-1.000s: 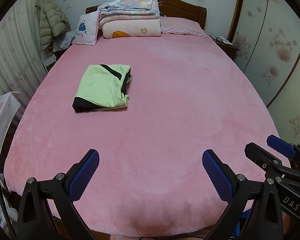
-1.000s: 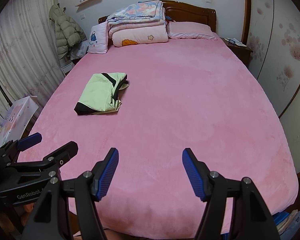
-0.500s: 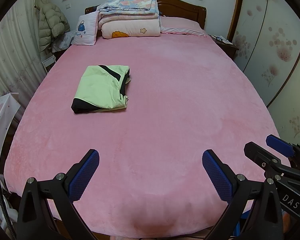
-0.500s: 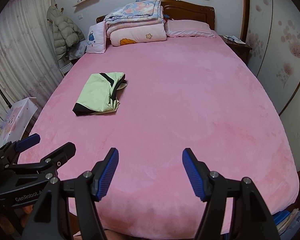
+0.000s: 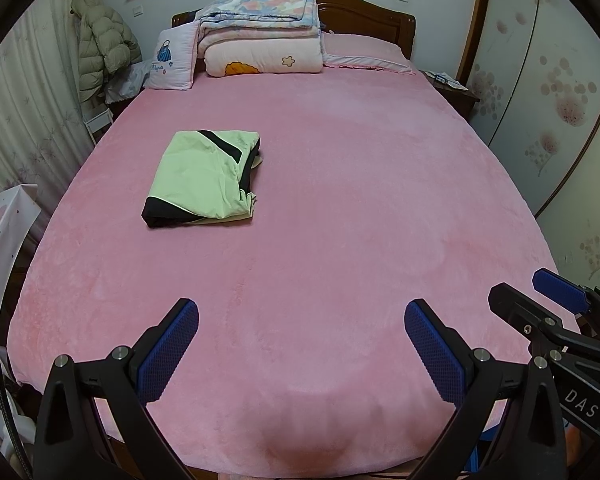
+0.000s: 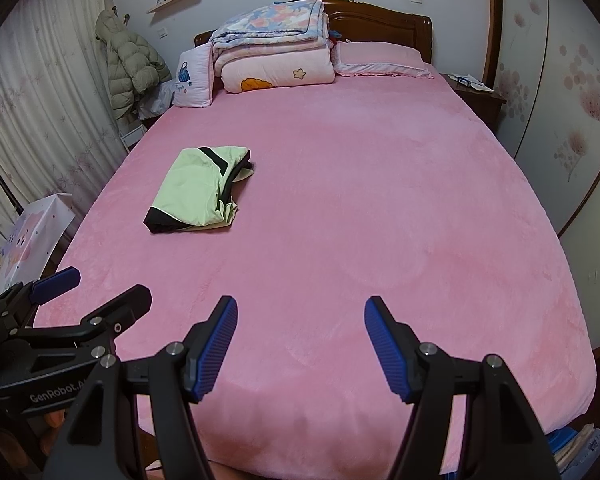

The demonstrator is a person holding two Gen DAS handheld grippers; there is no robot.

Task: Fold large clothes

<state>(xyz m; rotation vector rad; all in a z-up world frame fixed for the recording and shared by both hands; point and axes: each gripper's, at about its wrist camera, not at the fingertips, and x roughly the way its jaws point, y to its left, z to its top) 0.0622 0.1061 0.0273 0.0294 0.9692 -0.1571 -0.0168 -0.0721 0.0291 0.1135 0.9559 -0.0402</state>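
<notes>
- Left wrist view: the left gripper (image 5: 301, 346) hangs over the foot of the bed (image 5: 340, 220) with its fingers spread wide and nothing between them. The green and black garment (image 5: 204, 178) lies folded in a neat block on the bed's left half, well apart from both grippers. The right gripper (image 5: 540, 296) shows at the right edge, and the letters "DAS" can be read on its body.
- Right wrist view: the right gripper (image 6: 301, 342) is also empty, fingers spread apart, pointing up the bed (image 6: 360, 200). The garment (image 6: 198, 190) sits far ahead and to the left; a loose flap sticks out at its far right corner. The left gripper (image 6: 96, 292) shows at lower left, marked "GenRobot.A…", the rest cut off. A cushion (image 6: 192, 78) by the headboard carries a small handbag picture with script too small to read.
- Risk, as I judge it: the fold looks finished, so any further grab could undo it. Pinching only the top layer would pull the block open, and that loose flap could catch and drag.
</notes>
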